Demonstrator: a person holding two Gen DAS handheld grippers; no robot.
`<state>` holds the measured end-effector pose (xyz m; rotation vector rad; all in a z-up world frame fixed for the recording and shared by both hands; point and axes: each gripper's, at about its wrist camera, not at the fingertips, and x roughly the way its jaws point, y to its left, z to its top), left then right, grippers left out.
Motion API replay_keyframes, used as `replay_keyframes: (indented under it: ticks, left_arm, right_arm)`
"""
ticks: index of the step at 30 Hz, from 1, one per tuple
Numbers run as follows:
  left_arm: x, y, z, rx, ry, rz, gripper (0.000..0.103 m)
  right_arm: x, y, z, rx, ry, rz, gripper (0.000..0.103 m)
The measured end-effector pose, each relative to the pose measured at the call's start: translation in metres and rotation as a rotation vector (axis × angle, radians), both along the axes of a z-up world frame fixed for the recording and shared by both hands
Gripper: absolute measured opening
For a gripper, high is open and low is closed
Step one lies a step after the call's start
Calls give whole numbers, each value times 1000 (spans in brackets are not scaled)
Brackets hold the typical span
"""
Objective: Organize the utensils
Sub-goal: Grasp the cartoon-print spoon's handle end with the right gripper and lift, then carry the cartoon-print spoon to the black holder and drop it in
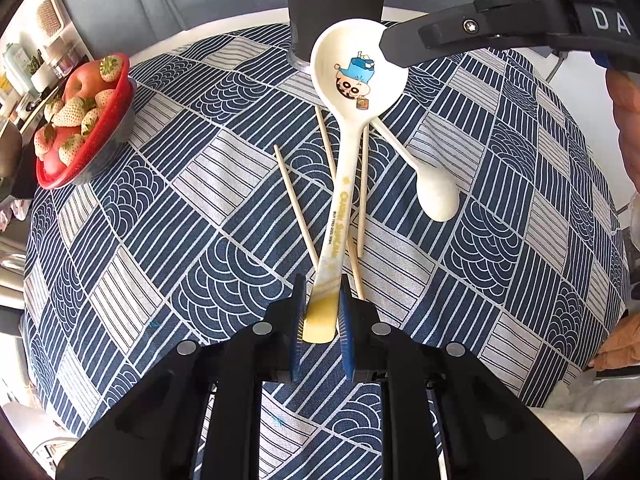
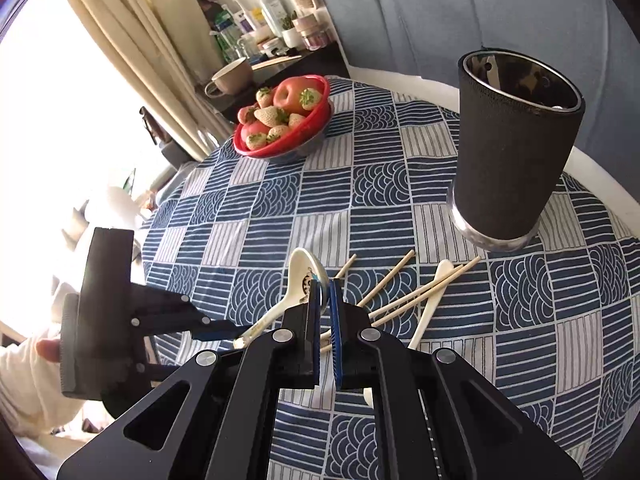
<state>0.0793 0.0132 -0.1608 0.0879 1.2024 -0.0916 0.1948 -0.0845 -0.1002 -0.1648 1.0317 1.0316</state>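
Pinching the handle end of the cartoon-printed spoon [image 1: 356,92], the left gripper [image 1: 322,312] is nearly closed on it, while the right gripper [image 2: 325,300] clamps the bowl rim, jaws almost together. Beneath lie a plain white spoon [image 1: 434,192] at four o'clock and scattered wooden chopsticks [image 1: 296,208]. A black tumbler [image 2: 512,152] stands at twelve o'clock on the blue-and-white patterned tablecloth [image 1: 168,240] covering the round table. At ten o'clock sits a red fruit bowl [image 1: 84,120]; beyond, cream curtains [image 2: 132,40] and a cluttered shelf [image 2: 272,20].
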Motion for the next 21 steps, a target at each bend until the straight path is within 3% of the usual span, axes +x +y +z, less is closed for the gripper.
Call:
replay_keyframes:
  ticks: [11,21]
  left_arm:
    - [11,-12,33,57,-87,-133,16]
    - [34,-41,56,107,-141,-254,16]
  right_arm:
    - [-16,-28,36,67,-121,-121,4]
    - [-22,-58,66,64,-244,-204,4]
